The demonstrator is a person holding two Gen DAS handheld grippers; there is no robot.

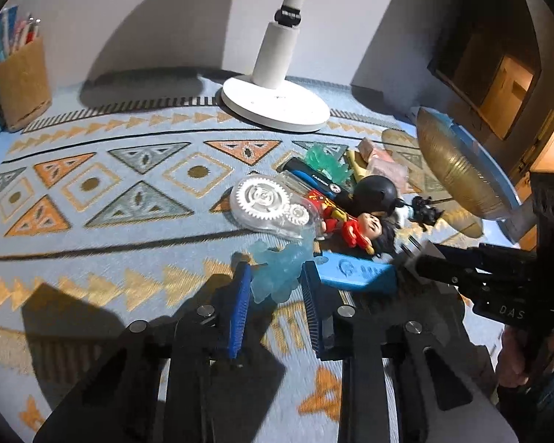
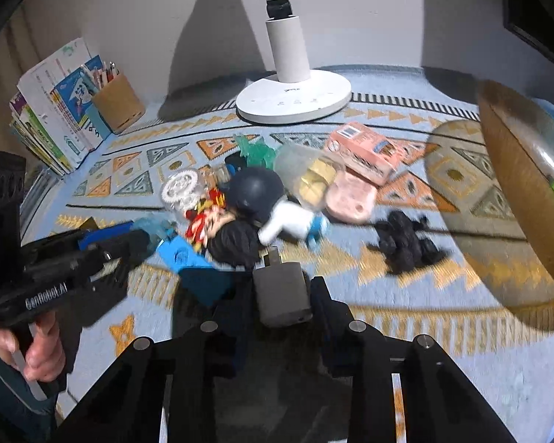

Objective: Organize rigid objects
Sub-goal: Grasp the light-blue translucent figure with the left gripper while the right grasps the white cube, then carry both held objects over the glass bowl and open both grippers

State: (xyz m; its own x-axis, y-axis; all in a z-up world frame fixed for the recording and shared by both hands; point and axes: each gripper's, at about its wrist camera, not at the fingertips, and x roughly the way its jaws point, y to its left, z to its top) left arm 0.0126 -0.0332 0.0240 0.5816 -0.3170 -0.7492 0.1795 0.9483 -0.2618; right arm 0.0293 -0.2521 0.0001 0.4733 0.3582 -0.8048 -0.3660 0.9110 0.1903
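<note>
Here, the left tool (image 1: 277,277) is pinching a translucent pale-blue plastic figure (image 1: 279,269) on the patterned counter (image 1: 110,251), beside a blue-black "FASHION" pen (image 1: 314,179). The right tool (image 2: 280,295), bearing "DAS", is gripping a grey metal USB stick (image 2: 281,291).

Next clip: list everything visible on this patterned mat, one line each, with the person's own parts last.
lamp: one, white, back of mat
pen holder: one, brown, back left, beside books
clear gear case: one, in the pile
red figure: one, pile centre
black helmet: one, pile centre
green translucent toy: one, behind the pile
pink box: one, right of the pile
black toy: one, apart, right
gold bowl: one, right edge
left gripper: shut on pale blue toy
right gripper: shut on grey USB stick
</note>
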